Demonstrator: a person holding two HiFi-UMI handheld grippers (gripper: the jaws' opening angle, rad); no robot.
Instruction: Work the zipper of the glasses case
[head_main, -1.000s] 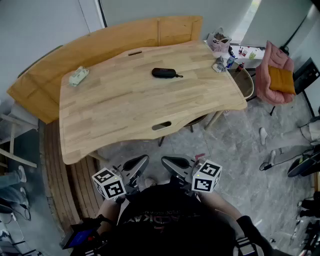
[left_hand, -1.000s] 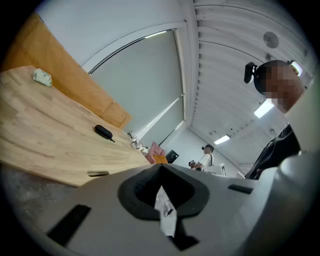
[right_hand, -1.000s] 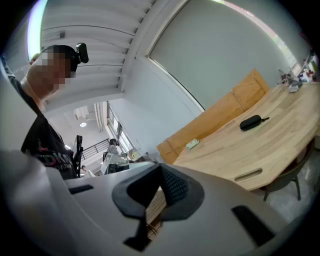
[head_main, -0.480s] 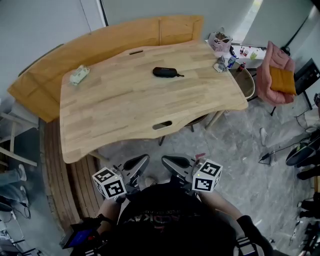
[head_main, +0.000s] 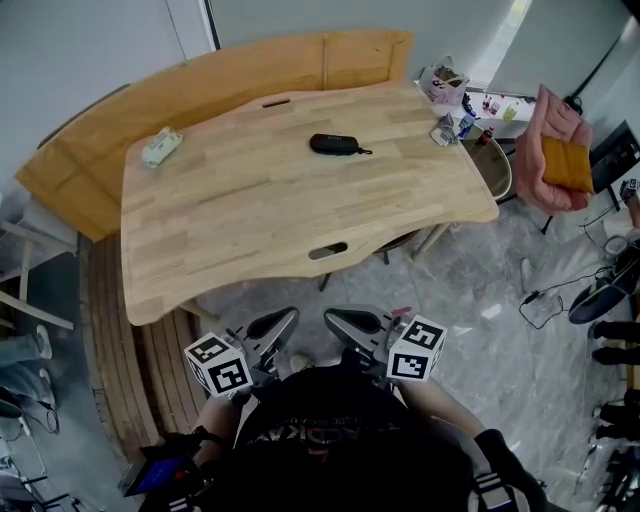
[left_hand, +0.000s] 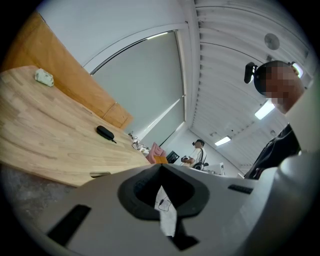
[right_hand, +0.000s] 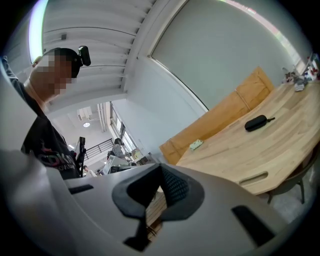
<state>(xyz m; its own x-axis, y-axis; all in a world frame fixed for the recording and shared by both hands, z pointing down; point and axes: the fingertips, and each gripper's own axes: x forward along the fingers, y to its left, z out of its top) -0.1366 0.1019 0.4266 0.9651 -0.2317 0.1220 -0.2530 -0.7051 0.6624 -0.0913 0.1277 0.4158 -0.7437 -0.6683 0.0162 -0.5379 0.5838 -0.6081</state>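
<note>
Your left gripper (left_hand: 161, 167) has its jaws squeezed tight together, and nothing is between them. Your right gripper (right_hand: 160, 166) is the same: jaws pressed shut, holding nothing. In the head view both grippers are close to your body, low in the picture and off the near edge of the table (head_main: 250, 220). You can see the left gripper (head_main: 283, 320) and the right gripper (head_main: 337, 322) side by side, tips pointing toward each other with a gap between them. Each one has its marker cube (head_main: 218, 365) beside it. Your hands are hidden under your dark shirt, so you cannot see them.

The glasses case (head_main: 334, 145) lies flat on the far half of the table, well apart from both grippers. It is small and black, with a thin little tail sticking out at its right end. It is too small to tell if the zipper is open or closed. The left gripper view shows the case (left_hand: 104, 132) as a tiny dark shape, and so does the right gripper view (right_hand: 256, 122).

A small pale thing (head_main: 160, 147) sits near the table's far left corner; what it is you cannot tell. A slot (head_main: 328, 250) is cut in the table near your edge. A wooden bench (head_main: 200, 85) curves behind the table. A pink chair (head_main: 560, 150) stands at the right.
</note>
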